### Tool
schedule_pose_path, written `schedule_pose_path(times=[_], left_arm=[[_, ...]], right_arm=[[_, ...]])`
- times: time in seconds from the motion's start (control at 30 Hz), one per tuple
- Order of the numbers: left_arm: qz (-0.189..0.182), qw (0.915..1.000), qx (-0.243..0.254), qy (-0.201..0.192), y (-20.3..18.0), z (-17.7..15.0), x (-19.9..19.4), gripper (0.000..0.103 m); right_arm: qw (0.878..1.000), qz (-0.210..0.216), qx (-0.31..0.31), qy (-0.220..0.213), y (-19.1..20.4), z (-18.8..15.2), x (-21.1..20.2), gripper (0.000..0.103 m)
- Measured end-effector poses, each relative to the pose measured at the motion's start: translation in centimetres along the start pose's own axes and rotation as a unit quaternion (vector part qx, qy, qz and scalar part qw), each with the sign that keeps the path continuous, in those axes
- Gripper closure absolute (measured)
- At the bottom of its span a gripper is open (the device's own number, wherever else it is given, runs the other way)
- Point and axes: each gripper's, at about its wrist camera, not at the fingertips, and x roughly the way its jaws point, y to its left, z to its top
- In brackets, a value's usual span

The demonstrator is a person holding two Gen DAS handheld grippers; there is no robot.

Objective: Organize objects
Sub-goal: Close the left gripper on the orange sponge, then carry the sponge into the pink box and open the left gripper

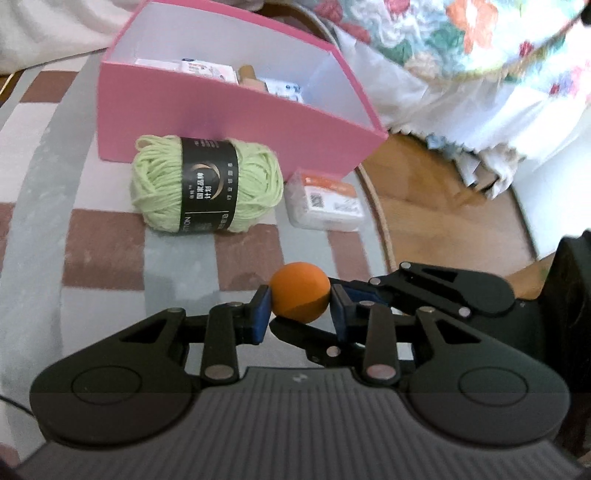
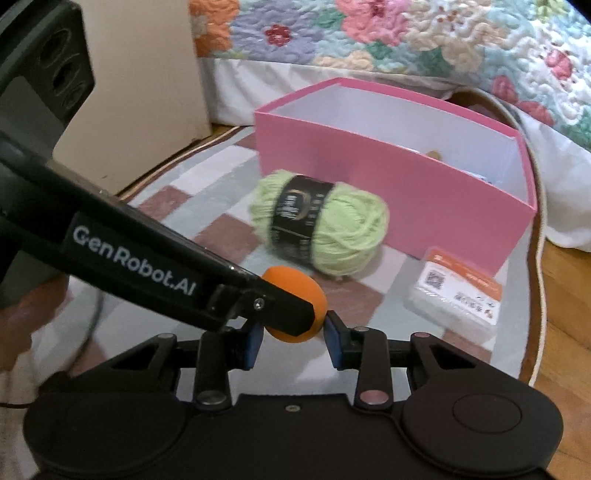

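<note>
- Your rug [image 1: 110, 240], checked in brown, grey and white, fills the lower left of the left view, and it carries everything below.
- The quilt [image 2: 406, 33], floral, runs across the top of the right view.
- The box [image 1: 236, 122], pink outside and white inside, stands open at upper centre of the left view; small packets and a wooden piece lie in it, too small to name.
- The yarn [image 1: 207, 184], pale green with a black band, lies on its side at centre frame, touching or just off the box's front wall; you cannot tell which.
- The packet [image 1: 325, 203], clear plastic with an orange-and-white label, lies just right of the yarn, near the box's lower right corner.
- Your left gripper [image 1: 299, 308] sits at bottom centre of its view, and its blue pads press the ball from both sides, so it is clenched on the ball.
- Your right gripper [image 2: 293, 339] sits at bottom centre of its view; its pads flank the same ball, the right pad touching or nearly so. The left gripper's finger covers the left pad's contact, so you cannot tell whether these jaws grasp it.
- The ball [image 1: 300, 297], orange, sits between both pairs of pads, in front of the yarn and well short of the box.
</note>
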Motion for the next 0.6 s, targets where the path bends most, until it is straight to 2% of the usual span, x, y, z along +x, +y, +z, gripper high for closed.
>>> schedule_pose_path(times=[0.1, 0.27, 0.43, 0.6], left_arm=[[-0.004, 1.0, -0.004, -0.004, -0.1, 0.2, -1.8, 0.07], [0.015, 0.9997, 0.006, -0.018, -2.0, 1.8, -4.5, 0.07], [0.032, 0.999, 0.021, -0.021, -3.8, 5.3, -6.5, 0.07], [0.05, 0.9972, 0.044, -0.036, -5.2, 9.2, -7.4, 0.07]], right_arm=[[1.0, 0.003, -0.014, -0.006, 1.1, 0.7, -1.5, 0.063], [1.0, 0.014, -0.014, -0.011, 1.5, 2.9, -3.5, 0.063], [1.0, 0.015, -0.017, -0.017, 1.1, 6.0, -5.5, 0.063], [1.0, 0.021, 0.009, -0.021, -0.7, 10.0, -6.6, 0.063]])
